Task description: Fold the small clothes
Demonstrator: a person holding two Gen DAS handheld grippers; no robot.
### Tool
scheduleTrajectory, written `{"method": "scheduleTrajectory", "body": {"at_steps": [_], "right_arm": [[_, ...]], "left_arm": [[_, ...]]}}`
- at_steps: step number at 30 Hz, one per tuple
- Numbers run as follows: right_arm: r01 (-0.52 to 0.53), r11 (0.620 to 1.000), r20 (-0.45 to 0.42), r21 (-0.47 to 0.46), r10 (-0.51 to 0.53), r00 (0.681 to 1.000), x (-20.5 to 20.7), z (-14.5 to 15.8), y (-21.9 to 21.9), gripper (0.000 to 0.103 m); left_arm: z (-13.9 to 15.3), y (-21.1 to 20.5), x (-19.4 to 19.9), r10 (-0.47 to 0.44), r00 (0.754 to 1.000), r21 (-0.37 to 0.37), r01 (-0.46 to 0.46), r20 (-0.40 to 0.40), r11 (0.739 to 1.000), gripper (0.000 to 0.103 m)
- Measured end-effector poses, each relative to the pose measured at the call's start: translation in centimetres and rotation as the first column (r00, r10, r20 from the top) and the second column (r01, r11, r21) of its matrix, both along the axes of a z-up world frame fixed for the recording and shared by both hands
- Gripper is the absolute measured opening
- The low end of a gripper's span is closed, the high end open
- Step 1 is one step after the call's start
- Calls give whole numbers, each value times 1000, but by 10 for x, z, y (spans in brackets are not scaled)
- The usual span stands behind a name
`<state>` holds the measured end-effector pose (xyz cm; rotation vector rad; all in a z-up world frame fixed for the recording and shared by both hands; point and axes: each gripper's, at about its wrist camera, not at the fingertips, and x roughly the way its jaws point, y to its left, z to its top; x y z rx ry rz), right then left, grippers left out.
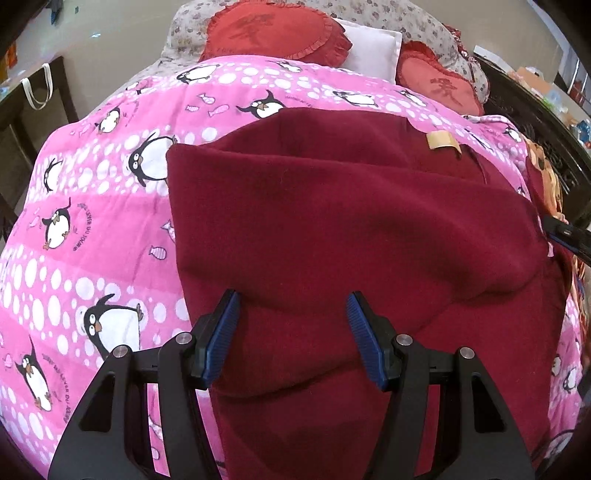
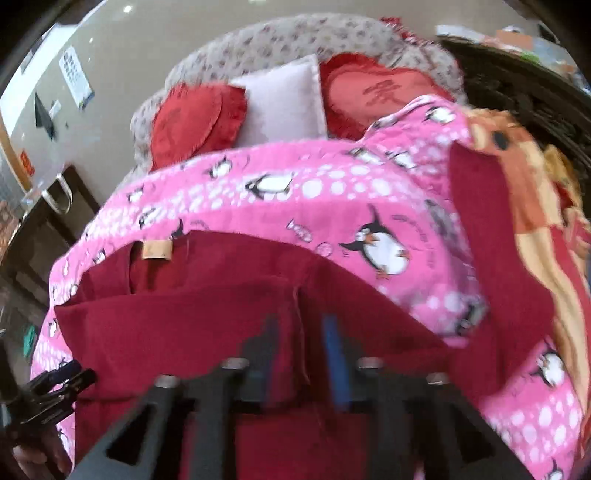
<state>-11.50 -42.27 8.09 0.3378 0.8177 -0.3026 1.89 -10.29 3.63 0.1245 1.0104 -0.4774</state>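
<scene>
A dark red garment (image 1: 332, 229) with a tan label (image 1: 442, 142) lies partly folded on a pink penguin-print quilt (image 1: 92, 229). My left gripper (image 1: 293, 306) is open and empty, its blue pads hovering over the garment's near part. In the blurred right wrist view, my right gripper (image 2: 301, 328) is shut on a fold of the red garment (image 2: 184, 317), with cloth pinched between the pads. The right gripper's tip also shows at the right edge of the left wrist view (image 1: 569, 234). The left gripper shows at the lower left of the right wrist view (image 2: 59, 380).
Two red heart cushions (image 1: 273, 33) (image 1: 439, 83) and a white pillow (image 1: 373, 50) lie at the head of the bed. An orange cartoon blanket (image 2: 517, 177) lies to the right. Dark furniture (image 1: 535, 122) stands beyond the right side. A dark table (image 1: 33, 107) stands at left.
</scene>
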Motion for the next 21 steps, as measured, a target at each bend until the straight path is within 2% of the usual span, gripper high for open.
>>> {"method": "scheduleTrajectory", "body": {"at_steps": [3,5,7,10,17,21], "right_arm": [[-73,997,8,-2,73,997,-2,-2,19,45],[-89,996,-42,-22,88,995,6,-15,28,45],[-74,996,-131,-51,67,989,14,-38,30,45],[-44,999,-104,-3,43,994,6,-39,21,45],[-40,999,-93,16,41,995,-19,-22,26,45],[-40,999,-95,25,42,995,-28,-26,27,47]], "left_arm": [[-4,-2,-1,18,1000,10,-19,11,1000,60],[-5,-5,-4,21,999,30,-22,34,999,60],[-5,-8,-6,21,999,44,-23,41,999,60],[1,-7,-11,12,999,50,-14,37,999,60],[12,-5,-24,15,999,37,-16,44,999,60],[15,-8,-30,7,999,45,-10,48,999,60]]}}
